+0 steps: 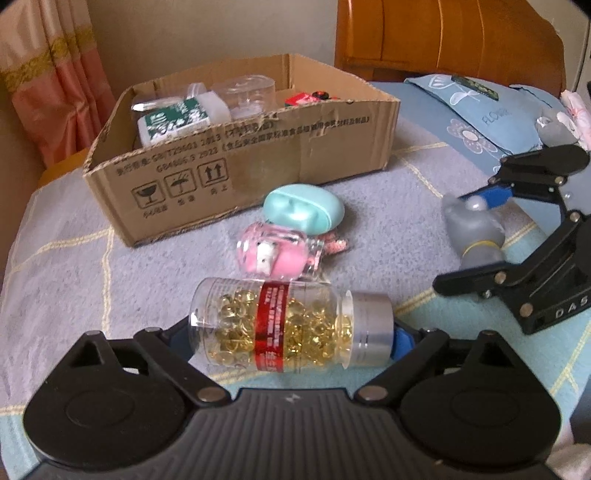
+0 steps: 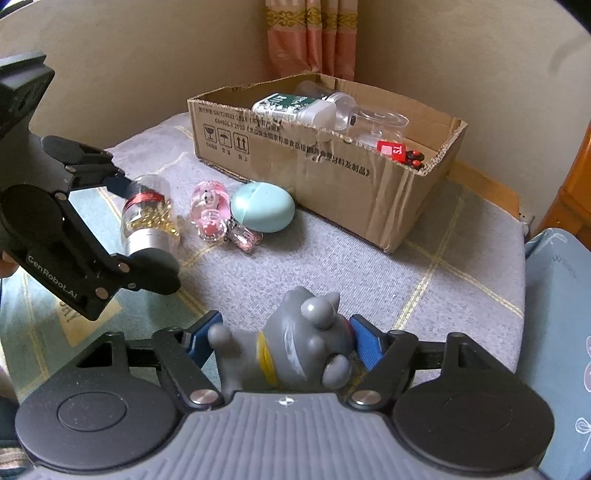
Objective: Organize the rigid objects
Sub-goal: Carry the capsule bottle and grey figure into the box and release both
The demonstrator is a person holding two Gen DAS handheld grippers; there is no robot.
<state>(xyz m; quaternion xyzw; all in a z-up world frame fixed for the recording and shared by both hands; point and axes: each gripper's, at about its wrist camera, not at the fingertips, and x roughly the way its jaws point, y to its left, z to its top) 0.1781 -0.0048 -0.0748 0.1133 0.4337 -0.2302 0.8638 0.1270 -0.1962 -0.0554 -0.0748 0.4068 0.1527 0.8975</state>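
Note:
A clear bottle of golden capsules (image 1: 236, 325), with a red label and a silver cap, lies on its side on the bed. My left gripper (image 1: 290, 334) is shut on it, one blue pad at its base and one at its cap; the right wrist view shows that gripper (image 2: 142, 225) and the bottle (image 2: 147, 206) too. A grey cat figure (image 2: 295, 343) lies on its back between the blue pads of my right gripper (image 2: 282, 345), which press on it. The left wrist view shows the figure (image 1: 472, 229) at the right. An open cardboard box (image 1: 258, 158) stands behind.
A teal oval case (image 1: 303, 214) and a pink toy in clear plastic (image 1: 273, 254) lie in front of the box. Inside the box are a green-labelled white bottle (image 1: 177, 118), a clear jar (image 1: 247, 92) and a red item (image 2: 391, 149). A blue pillow (image 1: 480, 110) and a wooden headboard (image 1: 443, 33) are at the right.

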